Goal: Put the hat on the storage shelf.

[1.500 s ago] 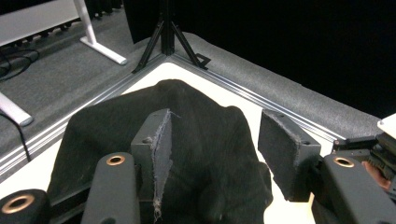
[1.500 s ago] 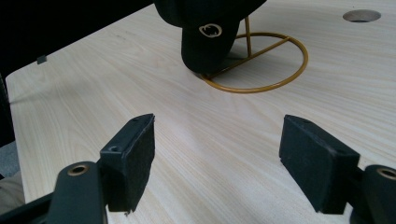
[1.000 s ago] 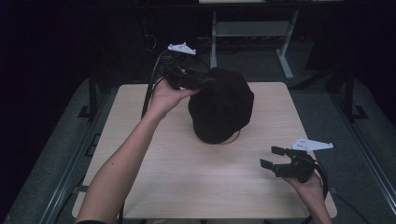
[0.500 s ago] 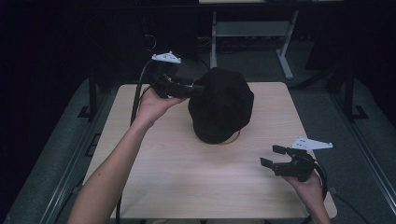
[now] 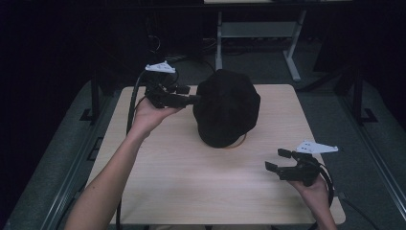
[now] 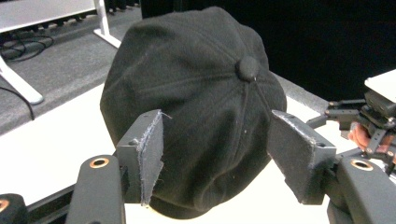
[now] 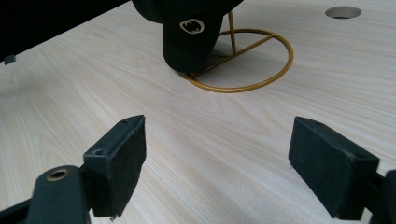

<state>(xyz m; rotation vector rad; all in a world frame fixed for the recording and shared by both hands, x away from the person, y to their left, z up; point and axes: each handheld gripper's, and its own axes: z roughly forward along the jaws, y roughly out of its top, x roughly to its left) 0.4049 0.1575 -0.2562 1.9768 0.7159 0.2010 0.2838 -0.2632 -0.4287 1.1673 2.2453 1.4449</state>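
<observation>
My left gripper (image 5: pixel 191 96) sits just beside the black cap (image 5: pixel 226 108) — its jaws have just been opening and stand spread, clear of the cloth. The cap rests on a gold wire stand (image 7: pixel 243 60) mid-worktop (image 5: pixel 191 182). My right gripper (image 5: pixel 276 160) hovers near the front edge, jaws spread and empty.

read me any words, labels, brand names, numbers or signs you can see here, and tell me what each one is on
No readable word, letter or number on anything.
Black cap: one small white embroidered emblem, a rounded outline and not lettering; it spells nothing.
Crown of the cap, in the left gripper view: plain, with only a fabric button.
Gold wire stand, wooden table, left gripper and right gripper: unmarked, as far as can be seen.
</observation>
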